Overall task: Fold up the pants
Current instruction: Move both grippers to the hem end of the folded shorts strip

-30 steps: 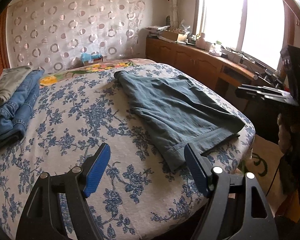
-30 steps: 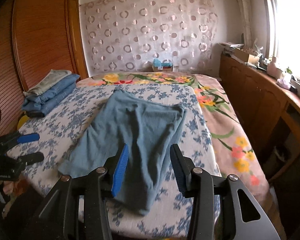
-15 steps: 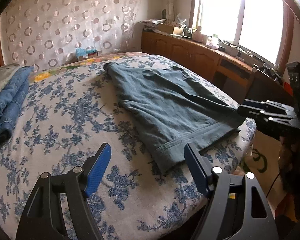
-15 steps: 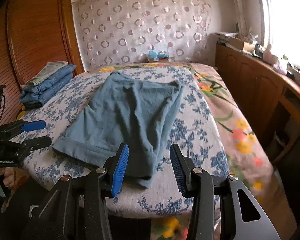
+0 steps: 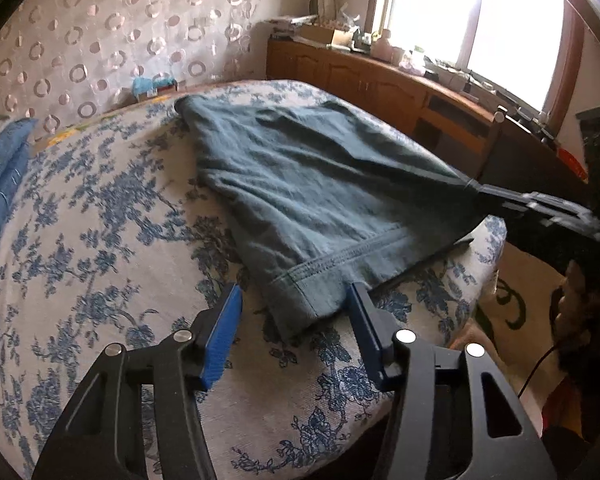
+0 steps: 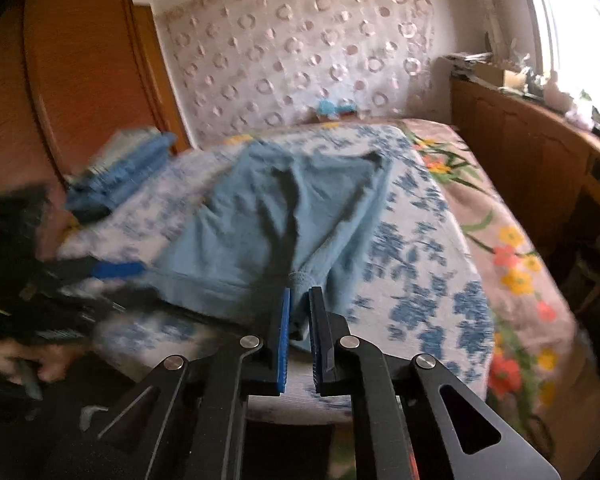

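No legible writing is seen. The right view is motion-blurred; details at its left edge can't be made out. The pants (image 5: 320,184) are spread on the bed (image 5: 100,240). The left gripper (image 5: 296,312) is half open & closing, hem corner between pads, not yet pinched. The right gripper (image 6: 298,312) is closing, nearly shut, hem clamped.

Blue-grey pants (image 5: 320,196) on blue-floral bedspread (image 5: 100,248)

Honestly can't read a single word, label, brand or number anywhere in either view, it's all just patterns and blur past the jaws.
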`<state>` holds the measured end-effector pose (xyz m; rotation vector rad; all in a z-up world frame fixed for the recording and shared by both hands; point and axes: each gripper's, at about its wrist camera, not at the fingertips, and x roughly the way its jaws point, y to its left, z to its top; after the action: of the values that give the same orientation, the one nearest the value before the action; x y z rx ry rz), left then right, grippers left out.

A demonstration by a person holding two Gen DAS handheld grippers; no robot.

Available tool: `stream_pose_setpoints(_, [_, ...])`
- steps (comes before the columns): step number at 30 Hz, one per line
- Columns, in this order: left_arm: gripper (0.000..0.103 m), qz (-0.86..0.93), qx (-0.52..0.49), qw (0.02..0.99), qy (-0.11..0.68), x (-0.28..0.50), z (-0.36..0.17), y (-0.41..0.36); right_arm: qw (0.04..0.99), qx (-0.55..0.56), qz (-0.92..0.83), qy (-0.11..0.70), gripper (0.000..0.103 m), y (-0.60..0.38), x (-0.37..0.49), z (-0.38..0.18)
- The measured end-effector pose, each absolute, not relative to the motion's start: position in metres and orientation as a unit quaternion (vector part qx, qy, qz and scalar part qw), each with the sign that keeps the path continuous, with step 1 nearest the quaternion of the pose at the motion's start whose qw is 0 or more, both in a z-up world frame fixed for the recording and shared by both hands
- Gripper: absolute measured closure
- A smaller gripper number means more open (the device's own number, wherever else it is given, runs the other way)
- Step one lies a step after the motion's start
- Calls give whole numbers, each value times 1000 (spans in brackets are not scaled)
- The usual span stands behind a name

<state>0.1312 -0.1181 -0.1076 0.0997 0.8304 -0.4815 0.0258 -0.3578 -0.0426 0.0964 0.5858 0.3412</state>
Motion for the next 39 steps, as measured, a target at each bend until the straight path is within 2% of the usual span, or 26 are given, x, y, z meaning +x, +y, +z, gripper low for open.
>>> stream_pose_setpoints(2, [55,-232,48,886,398,131,-110,-119,947,33,155,280,95,-357,21,-40])
stream_pose_setpoints(8, [83,-238,39,887,394,129,-106,-116,943,17,134,304,95,-356,17,-51])
stream_pose_setpoints(10, [84,-242,30,887,391,126,-101,-112,942,16,133,307,95,-355,16,-51])
stream_pose_setpoints(16, [84,-243,29,888,390,122,-96,-111,944,-4,122,306,95,-350,16,-40])
stream_pose_setpoints(21, [79,-242,27,885,397,122,-97,-110,943,-10,116,311,95,-349,15,-44])
stream_pose_setpoints(25, [71,-236,24,894,381,118,-87,-107,942,-5,117,315,95,-352,15,-45])
stream_pose_setpoints(27, [59,-234,24,897,373,116,-82,-106,941,-2,118,316,95,-353,15,-44])
stream_pose_setpoints(29, [52,-241,22,898,368,116,-81,-106,942,0,119,315,95,-354,14,-43])
stream_pose_setpoints(31, [52,-238,23,898,370,119,-82,-106,942,-8,113,315,94,-352,14,-44])
stream_pose_setpoints(35, [52,-231,21,895,382,124,-92,-108,943,-13,111,314,85,-348,19,-44])
stream_pose_setpoints(37, [52,-231,23,892,388,126,-97,-110,943,-12,110,315,72,-348,25,-45])
stream_pose_setpoints(39, [52,-230,27,890,392,126,-100,-111,941,-9,106,322,69,-349,31,-49])
